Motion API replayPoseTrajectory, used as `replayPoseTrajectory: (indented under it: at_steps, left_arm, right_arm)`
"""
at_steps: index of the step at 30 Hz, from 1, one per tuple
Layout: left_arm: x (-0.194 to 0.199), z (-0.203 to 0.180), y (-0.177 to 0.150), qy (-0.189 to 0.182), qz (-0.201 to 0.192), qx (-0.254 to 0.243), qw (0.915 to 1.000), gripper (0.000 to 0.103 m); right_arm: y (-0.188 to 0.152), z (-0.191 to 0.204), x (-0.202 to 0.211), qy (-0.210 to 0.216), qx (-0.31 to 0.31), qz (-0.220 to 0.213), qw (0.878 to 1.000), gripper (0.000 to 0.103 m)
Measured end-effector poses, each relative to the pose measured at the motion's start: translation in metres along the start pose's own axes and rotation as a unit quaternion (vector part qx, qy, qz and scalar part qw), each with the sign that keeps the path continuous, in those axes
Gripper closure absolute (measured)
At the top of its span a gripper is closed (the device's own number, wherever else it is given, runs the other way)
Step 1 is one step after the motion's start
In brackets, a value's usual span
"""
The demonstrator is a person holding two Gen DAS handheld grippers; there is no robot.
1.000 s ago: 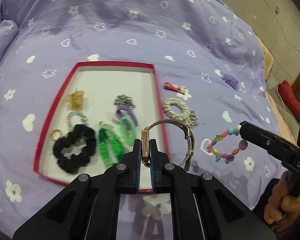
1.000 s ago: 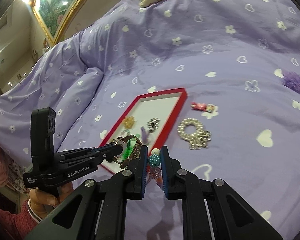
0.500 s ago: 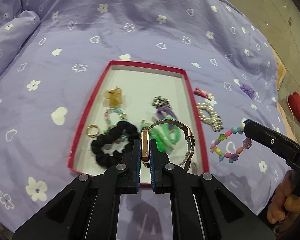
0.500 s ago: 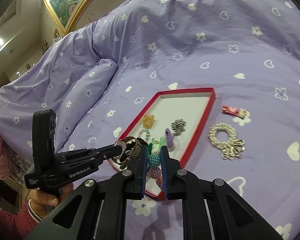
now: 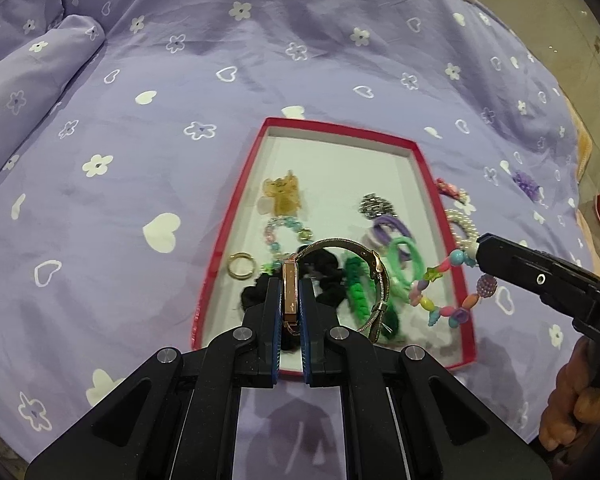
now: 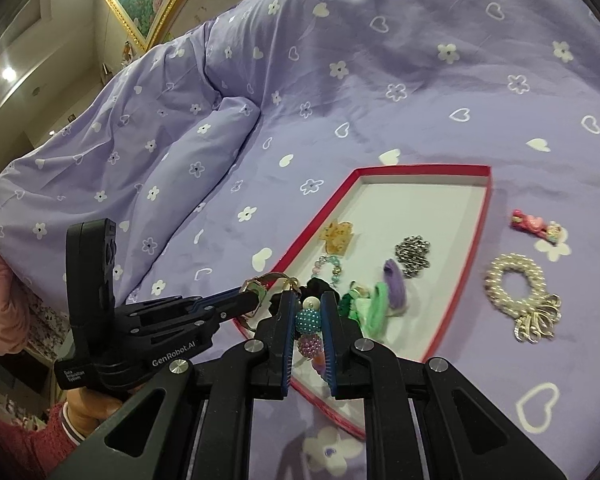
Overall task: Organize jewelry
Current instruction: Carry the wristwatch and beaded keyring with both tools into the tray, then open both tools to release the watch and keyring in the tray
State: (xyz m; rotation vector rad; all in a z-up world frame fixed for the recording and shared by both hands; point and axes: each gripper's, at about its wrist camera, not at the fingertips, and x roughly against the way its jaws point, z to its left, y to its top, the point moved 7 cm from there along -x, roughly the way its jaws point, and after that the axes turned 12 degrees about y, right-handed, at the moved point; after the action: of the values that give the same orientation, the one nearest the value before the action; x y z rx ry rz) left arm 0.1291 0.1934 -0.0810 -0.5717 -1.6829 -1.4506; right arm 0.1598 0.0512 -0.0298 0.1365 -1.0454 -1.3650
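A red-rimmed tray point(image 5: 236, 208) with a white floor lies on the purple bedspread and holds several hair ties and trinkets. My left gripper point(image 5: 291, 300) is shut on a rose-gold watch point(image 5: 374, 276) and holds it above the tray's near end. My right gripper point(image 6: 308, 320) is shut on a colourful bead bracelet point(image 6: 307, 320), which hangs over the tray's right edge in the left wrist view point(image 5: 440, 280). The left gripper also shows in the right wrist view point(image 6: 256, 300), just left of the bracelet.
A pearl bracelet point(image 6: 518, 288) and a pink hair clip point(image 6: 534, 226) lie on the bedspread right of the tray. A purple flower piece point(image 5: 526, 184) lies farther right. A folded ridge of bedding point(image 6: 204, 136) rises at the left.
Both grippers have moved left with their loads, from beside the tray's right edge to above its near end. The bead bracelet was lifted off the bedspread.
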Motion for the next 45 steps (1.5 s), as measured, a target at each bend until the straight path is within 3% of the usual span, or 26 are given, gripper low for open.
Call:
replayPoseTrajectory:
  at_steps: [13, 22, 28, 30, 36, 45]
  left_arm:
    - [-0.042, 0.006, -0.009, 0.013, 0.034, -0.003, 0.9993, 0.096]
    - [-0.049, 0.005, -0.009, 0.013, 0.041, -0.005, 0.9991, 0.096]
    - [-0.051, 0.006, -0.01, 0.017, 0.046, -0.002, 0.9988, 0.085]
    - [-0.05, 0.006, -0.01, 0.017, 0.044, 0.0, 0.9989, 0.073]
    - [-0.046, 0.006, -0.008, 0.02, 0.042, -0.002, 0.9989, 0.072]
    - [-0.037, 0.005, -0.008, 0.023, 0.035, -0.003, 0.9991, 0.063]
  right_arm:
    - [-0.015, -0.057, -0.038, -0.044, -0.034, 0.044, 0.997, 0.091]
    - [-0.02, -0.063, -0.045, -0.08, -0.007, 0.068, 0.994, 0.089]
    - [-0.019, -0.063, -0.048, -0.089, 0.007, 0.077, 0.993, 0.089]
    - [-0.018, -0.063, -0.048, -0.086, 0.006, 0.079, 0.993, 0.086]
    - [-0.017, -0.06, -0.045, -0.086, 0.012, 0.072, 0.994, 0.069]
    - [-0.013, -0.058, -0.034, -0.084, 0.007, 0.056, 0.995, 0.067]
